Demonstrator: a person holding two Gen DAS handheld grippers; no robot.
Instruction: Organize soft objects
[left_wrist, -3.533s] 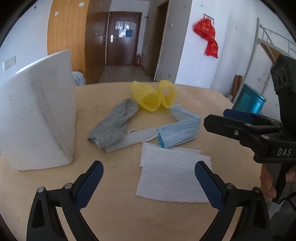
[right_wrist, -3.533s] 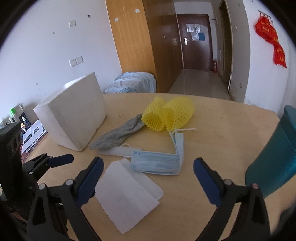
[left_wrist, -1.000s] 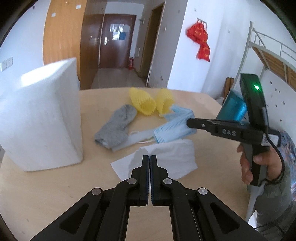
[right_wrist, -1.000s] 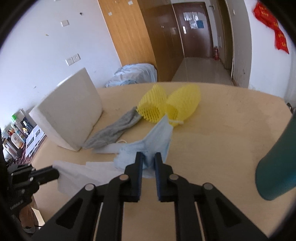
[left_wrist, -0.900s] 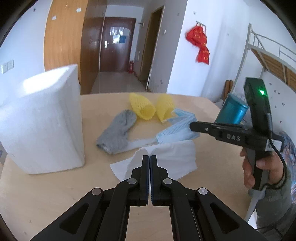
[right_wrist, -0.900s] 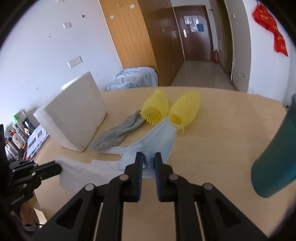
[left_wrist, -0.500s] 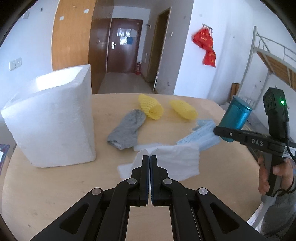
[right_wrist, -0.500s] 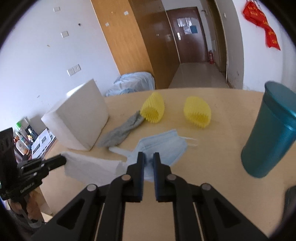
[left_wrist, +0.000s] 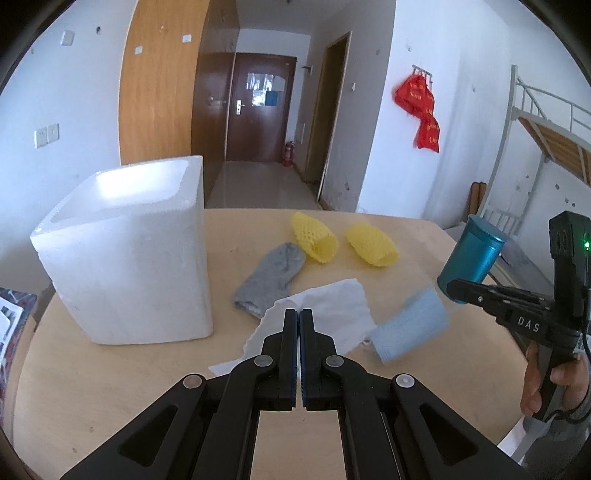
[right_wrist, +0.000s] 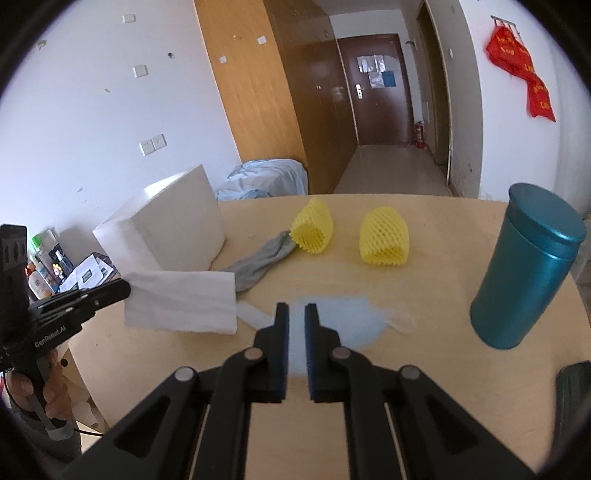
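Fingers of the left gripper (left_wrist: 299, 314) are clamped flat together on the near edge of a white tissue (left_wrist: 325, 314), which hangs lifted above the round wooden table (left_wrist: 110, 369); in the right wrist view that tissue (right_wrist: 181, 301) spreads out as a sheet from the gripper's tip (right_wrist: 123, 290). Across from it, the right gripper (right_wrist: 297, 308) has its jaws pinched on a pale blue face mask (right_wrist: 332, 321), also raised off the table, with an ear loop trailing to the right; from the left wrist view the mask (left_wrist: 410, 328) dangles from the tip of the right gripper (left_wrist: 452, 290), which a person's hand (left_wrist: 554, 384) holds by the handle. Farther back on the table lie a grey sock (left_wrist: 271, 278) and two yellow foam nets (left_wrist: 314, 236), the left net touching the sock's far end, the other (left_wrist: 371, 245) apart to its right. At the left stands a white foam box (left_wrist: 129, 258). At the right edge stands a teal canister (right_wrist: 528, 269).
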